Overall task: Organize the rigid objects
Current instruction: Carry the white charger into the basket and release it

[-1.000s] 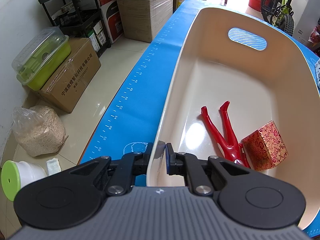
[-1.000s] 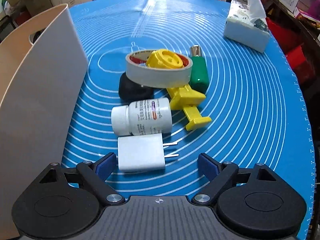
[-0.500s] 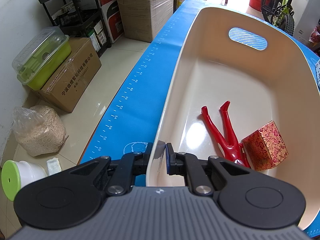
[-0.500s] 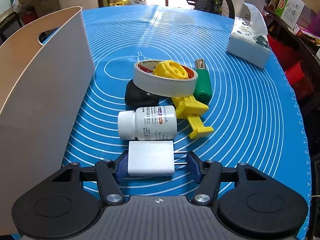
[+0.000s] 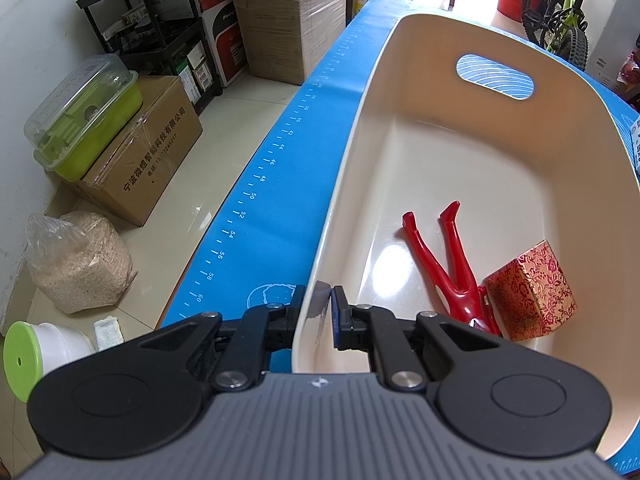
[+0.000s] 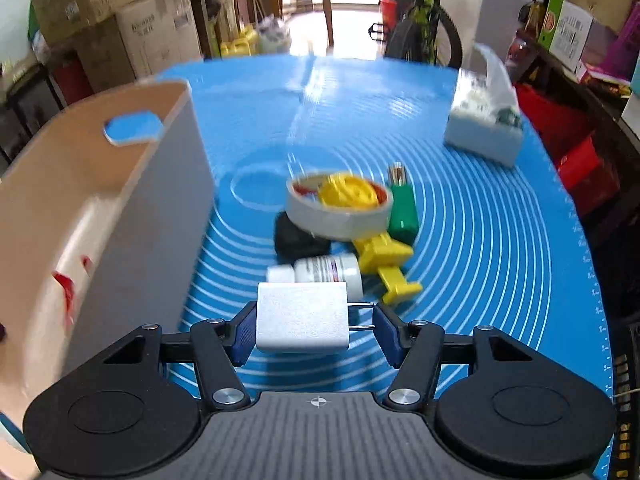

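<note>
Both wrist cameras look steeply down, sharing the bin [image 5: 600,168].

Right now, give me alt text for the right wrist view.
The right gripper holds a white plug adapter above a blue mat. Beyond lie a pill bottle, tape roll and yellow toy; a beige bin stands left.

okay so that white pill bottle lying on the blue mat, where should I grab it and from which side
Grip the white pill bottle across its round body, coming down from above. It lies on its side, cap pointing toward the bin, so the fingers can straddle the barrel. The black object crowds its far side, so keep that finger close to the barrel.
</note>
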Tool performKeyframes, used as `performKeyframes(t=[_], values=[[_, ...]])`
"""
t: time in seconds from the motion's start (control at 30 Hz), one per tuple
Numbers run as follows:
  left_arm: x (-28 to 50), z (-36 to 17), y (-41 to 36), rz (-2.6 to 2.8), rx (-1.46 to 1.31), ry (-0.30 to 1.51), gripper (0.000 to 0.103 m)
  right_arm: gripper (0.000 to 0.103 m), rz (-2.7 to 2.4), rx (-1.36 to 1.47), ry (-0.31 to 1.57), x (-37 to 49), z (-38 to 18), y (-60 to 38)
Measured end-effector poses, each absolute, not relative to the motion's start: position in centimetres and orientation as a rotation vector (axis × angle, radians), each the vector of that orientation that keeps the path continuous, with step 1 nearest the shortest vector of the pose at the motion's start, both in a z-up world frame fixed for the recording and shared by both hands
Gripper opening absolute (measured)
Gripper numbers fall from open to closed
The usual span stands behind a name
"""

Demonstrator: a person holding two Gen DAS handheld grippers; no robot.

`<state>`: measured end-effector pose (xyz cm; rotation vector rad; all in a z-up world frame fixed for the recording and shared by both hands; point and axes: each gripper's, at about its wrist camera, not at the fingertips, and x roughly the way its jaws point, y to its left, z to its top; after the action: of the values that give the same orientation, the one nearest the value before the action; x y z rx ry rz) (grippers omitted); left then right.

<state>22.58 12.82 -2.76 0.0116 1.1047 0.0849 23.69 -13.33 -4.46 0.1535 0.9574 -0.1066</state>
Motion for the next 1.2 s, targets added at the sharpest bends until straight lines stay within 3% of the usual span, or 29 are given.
performKeyframes(t=[0.6, 0.87, 1.2], values=[[22.6, -2.7, 12.5, 0.086, 0.022, 1.104, 0.014, 0.064, 0.071, 0.165, 0.642, 22.4, 2.7, -7.7], [22.6, -2.6, 12.3, 0.082, 0.033, 1.104, 0.014, 0.064, 0.192, 0.071, 0.662, 23.9, 2.0, -2.6], [22.7, -2.6, 12.3, 0.083, 0.035, 1.104, 0.014, 0.065, 0.27, -0.039, 0.841, 25.1, -1.0, 0.4]])
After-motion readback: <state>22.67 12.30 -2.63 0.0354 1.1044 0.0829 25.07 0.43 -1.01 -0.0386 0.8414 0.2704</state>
